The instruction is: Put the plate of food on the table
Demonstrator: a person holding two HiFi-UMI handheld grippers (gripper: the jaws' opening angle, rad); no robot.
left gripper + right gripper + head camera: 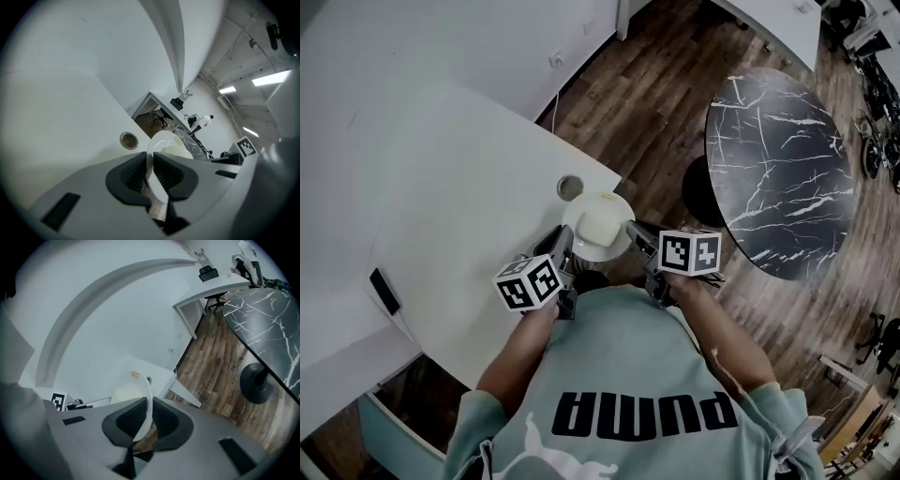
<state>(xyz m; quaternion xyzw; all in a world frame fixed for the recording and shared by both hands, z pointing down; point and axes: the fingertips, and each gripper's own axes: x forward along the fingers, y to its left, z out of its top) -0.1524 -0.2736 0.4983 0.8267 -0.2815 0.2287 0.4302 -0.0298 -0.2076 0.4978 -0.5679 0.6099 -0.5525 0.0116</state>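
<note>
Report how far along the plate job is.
Done: the left gripper and right gripper each have jaws clamped on the rim of the plate. In hand: it is held at the corner of the white table, seemingly not resting on it. Left: set it down and release.

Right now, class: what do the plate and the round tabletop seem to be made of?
Plate: probably glazed ceramic or melamine; smooth, white, thin rigid rim. Round tabletop: black marble or marble-look laminate; white veining, slight sheen.
</note>
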